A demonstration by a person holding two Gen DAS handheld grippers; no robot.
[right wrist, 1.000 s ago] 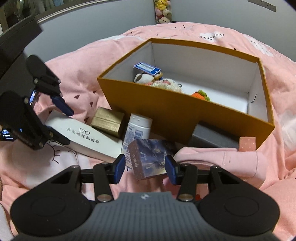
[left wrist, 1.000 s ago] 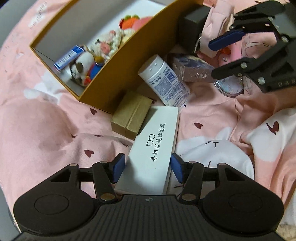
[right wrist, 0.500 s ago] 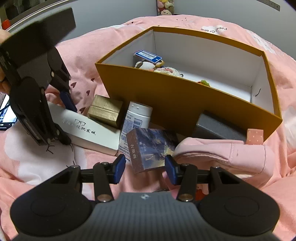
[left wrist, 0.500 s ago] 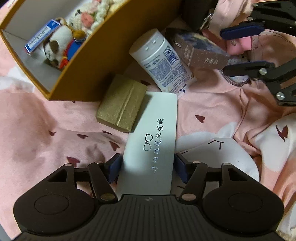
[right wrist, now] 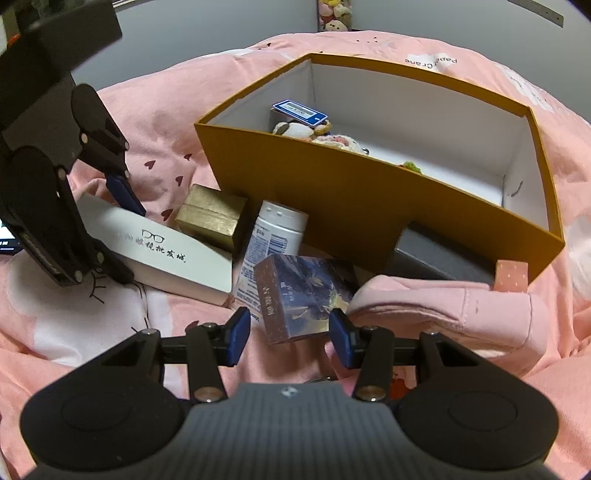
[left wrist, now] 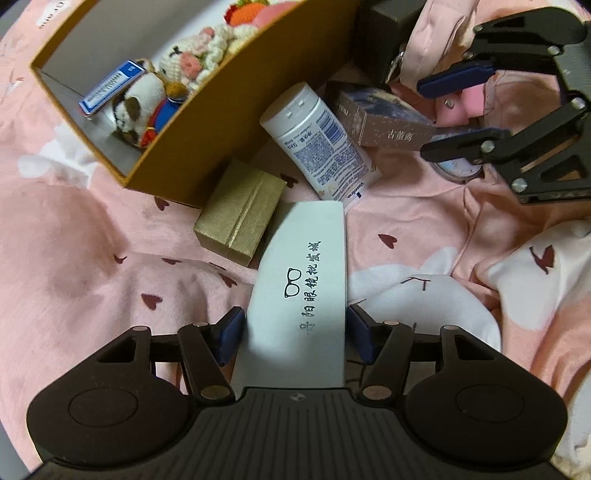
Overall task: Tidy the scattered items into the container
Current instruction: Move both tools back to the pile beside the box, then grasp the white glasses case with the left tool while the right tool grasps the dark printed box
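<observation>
Under everything you see a pink bedspread (left wrist: 85,258) with dark hearts | white bunny print (left wrist: 424,291) near right on it | far behind, a grey wall (right wrist: 221,29) | plush toys (right wrist: 334,16) on a far ledge.

Left wrist: close above bedding, facing twelve o'clock over white case (left wrist: 301,291). Right wrist: low, facing box (right wrist: 369,206). Shared: case, bottle (left wrist: 319,144), box.

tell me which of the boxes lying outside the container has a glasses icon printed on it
The long white box, held between the left hand-held gripper's pads. The gold box beside it is plain, and the brown-and-blue box carries a picture instead.
</observation>
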